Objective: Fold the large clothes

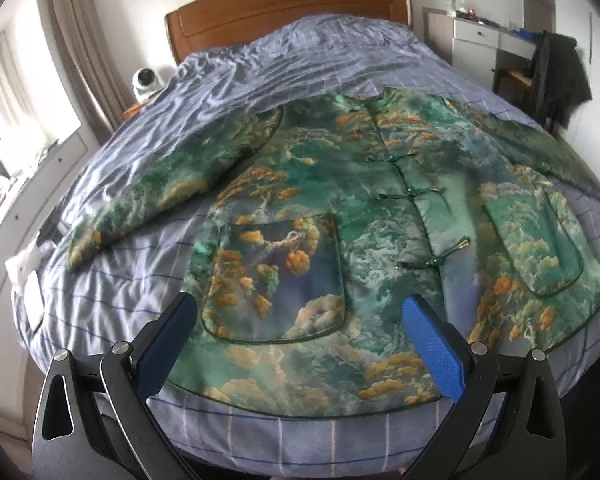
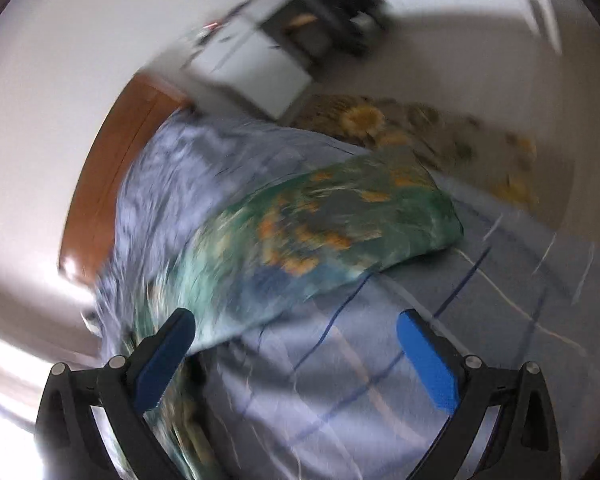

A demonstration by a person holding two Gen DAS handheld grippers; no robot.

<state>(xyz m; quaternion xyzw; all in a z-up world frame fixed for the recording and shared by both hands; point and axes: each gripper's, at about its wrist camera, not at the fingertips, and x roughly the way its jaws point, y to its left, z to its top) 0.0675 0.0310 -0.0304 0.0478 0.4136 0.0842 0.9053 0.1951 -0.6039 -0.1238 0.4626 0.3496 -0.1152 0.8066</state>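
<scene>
A large green jacket (image 1: 340, 208) with orange and cloud print lies spread flat, front up, on the bed, both sleeves out to the sides. My left gripper (image 1: 300, 320) is open and empty, hovering over the jacket's lower hem beside the left pocket (image 1: 276, 276). In the blurred right wrist view, the jacket's right sleeve (image 2: 320, 224) lies across the blue sheet. My right gripper (image 2: 296, 328) is open and empty, just short of the sleeve, above the bare sheet.
The bed has a wrinkled blue checked sheet (image 1: 236, 80) and a wooden headboard (image 1: 288, 8). A white camera (image 1: 146, 82) stands at the bed's left. A white desk (image 1: 484, 40) and a chair with dark clothes (image 1: 556, 76) stand at the right. A floral rug (image 2: 420, 132) lies beside the bed.
</scene>
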